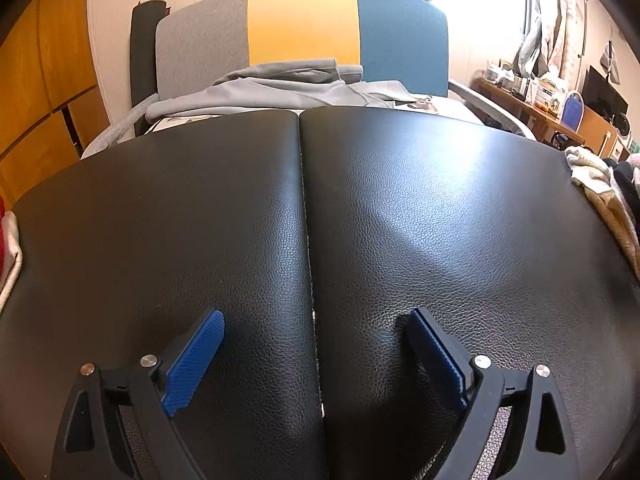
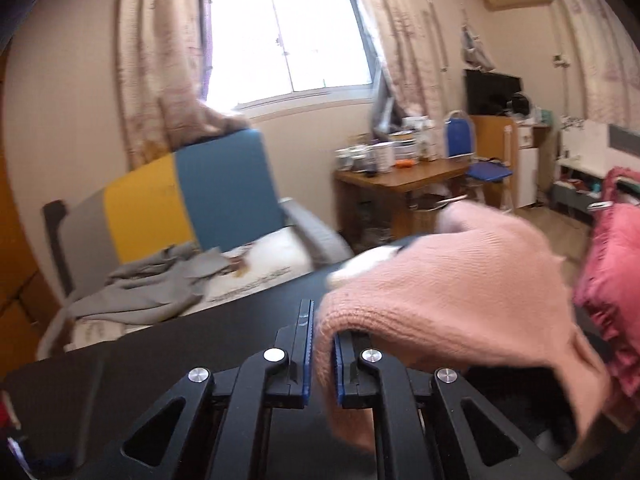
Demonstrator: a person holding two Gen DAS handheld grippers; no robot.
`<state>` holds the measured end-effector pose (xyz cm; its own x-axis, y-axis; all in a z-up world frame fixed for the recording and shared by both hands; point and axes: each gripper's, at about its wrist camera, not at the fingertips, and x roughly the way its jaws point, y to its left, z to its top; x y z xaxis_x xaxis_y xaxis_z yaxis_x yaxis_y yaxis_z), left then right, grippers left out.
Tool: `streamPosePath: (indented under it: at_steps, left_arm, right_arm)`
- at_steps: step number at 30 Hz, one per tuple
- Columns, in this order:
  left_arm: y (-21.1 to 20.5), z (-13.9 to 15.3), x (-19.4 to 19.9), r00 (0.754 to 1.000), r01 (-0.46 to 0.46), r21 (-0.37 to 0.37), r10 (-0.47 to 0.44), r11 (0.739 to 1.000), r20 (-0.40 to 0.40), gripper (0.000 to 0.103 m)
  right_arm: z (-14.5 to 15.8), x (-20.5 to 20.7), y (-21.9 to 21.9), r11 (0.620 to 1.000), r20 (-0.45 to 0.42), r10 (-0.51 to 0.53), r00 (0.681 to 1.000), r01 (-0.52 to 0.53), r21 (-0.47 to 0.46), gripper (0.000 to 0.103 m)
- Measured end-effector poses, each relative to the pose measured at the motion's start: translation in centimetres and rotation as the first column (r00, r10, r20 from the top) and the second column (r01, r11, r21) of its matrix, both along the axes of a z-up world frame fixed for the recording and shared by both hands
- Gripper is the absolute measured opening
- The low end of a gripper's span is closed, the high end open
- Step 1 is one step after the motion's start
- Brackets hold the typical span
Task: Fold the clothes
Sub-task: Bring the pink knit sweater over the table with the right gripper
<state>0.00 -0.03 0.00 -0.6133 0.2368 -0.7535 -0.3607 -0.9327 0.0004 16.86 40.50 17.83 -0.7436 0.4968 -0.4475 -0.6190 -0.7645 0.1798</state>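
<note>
Bedroom-like room, black leatherette table with centre seam, bare under left wrist view. Left gripper low over seam, blue pads spread wide, nothing between them. Beyond table's far edge, chair with grey, yellow and blue back panels; grey garment crumpled on its seat, well apart from left jaws. Cream and dark clothes heaped at table's right edge, red fabric sliver at left edge.

Right gripper nearly closed, pinching a fold of pink knit garment between pads; rest of knit bulging up and draping right of jaws, over table. White patch on knit's far side, blurred, possibly a label or lining. Pink-red frilled fabric just right of knit. Further out: same chair with grey garment, wooden desk cluttered with jars and bottles, contents too small to tell, blue folding chair, curtained window.
</note>
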Motion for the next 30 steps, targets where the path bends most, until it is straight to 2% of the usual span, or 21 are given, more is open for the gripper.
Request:
streamPosePath:
  at_steps: [5, 7, 9, 16, 18, 19, 20, 21, 24, 25, 26, 28, 30]
  left_arm:
    - [-0.5, 0.0, 0.1, 1.000, 0.001, 0.007, -0.002, 1.000, 0.003, 0.095]
    - [-0.2, 0.2, -0.1, 1.000, 0.001, 0.011, -0.001, 1.000, 0.007, 0.096]
    - [-0.4, 0.2, 0.0, 1.000, 0.002, 0.008, -0.002, 1.000, 0.006, 0.096]
    - [-0.1, 0.4, 0.3, 1.000, 0.002, -0.001, -0.002, 1.000, -0.002, 0.097]
    - [-0.1, 0.3, 0.2, 1.000, 0.002, 0.004, -0.002, 1.000, -0.002, 0.097]
    - [-0.1, 0.4, 0.2, 1.000, 0.002, 0.004, -0.002, 1.000, -0.001, 0.097]
    - [-0.1, 0.4, 0.2, 1.000, 0.002, 0.004, -0.002, 1.000, 0.001, 0.097]
    - [-0.1, 0.4, 0.1, 1.000, 0.001, 0.005, -0.001, 1.000, 0.004, 0.097]
    - [0.0, 0.6, -0.2, 1.000, 0.003, -0.002, -0.003, 1.000, 0.021, 0.096]
    - [0.1, 0.8, -0.2, 0.999, 0.011, -0.004, -0.011, 1.000, 0.031, 0.091]
    - [0.4, 1.2, -0.2, 0.998, 0.037, 0.000, -0.037, 0.999, 0.052, 0.081]
    - [1.3, 2.1, -0.1, 0.989, 0.105, 0.049, -0.109, 0.993, 0.101, 0.073]
    - [3.4, 3.8, 0.6, 0.968, 0.191, 0.151, -0.212, 0.970, 0.131, 0.072]
  right_arm:
    - [-3.4, -3.8, -4.9, 0.997, 0.038, 0.077, 0.996, -0.076, -0.021, 0.009]
    - [-1.3, -1.1, -5.2, 0.992, 0.052, 0.106, 0.993, -0.102, -0.067, 0.009]
    - [-1.4, 0.6, -5.8, 0.989, 0.031, 0.133, 0.991, -0.131, -0.069, 0.009]
    - [0.3, -2.0, -11.0, 0.953, -0.091, 0.299, 0.950, -0.303, -0.026, 0.009]
    - [0.5, -3.1, -13.2, 0.927, -0.146, 0.362, 0.921, -0.372, -0.045, 0.009]
    - [0.7, -3.7, -14.2, 0.914, -0.148, 0.390, 0.909, -0.402, -0.062, 0.009]
    - [0.0, -4.6, -15.4, 0.900, -0.124, 0.405, 0.906, -0.419, -0.118, 0.010]
    - [-1.2, -5.4, -16.3, 0.891, -0.095, 0.422, 0.902, -0.432, -0.140, 0.014]
    - [-6.0, -7.1, -17.3, 0.904, 0.065, 0.383, 0.921, -0.360, -0.231, 0.029]
    - [-6.2, -6.0, -17.6, 0.906, 0.053, 0.365, 0.929, -0.341, -0.251, 0.031]
    - [-6.4, -4.8, -17.8, 0.906, 0.039, 0.346, 0.937, -0.324, -0.272, 0.034]
    - [-7.2, -2.0, -17.2, 0.920, 0.012, 0.304, 0.953, -0.290, -0.264, 0.059]
    - [-7.1, 1.9, -16.2, 0.946, -0.008, 0.219, 0.976, -0.214, -0.242, 0.073]
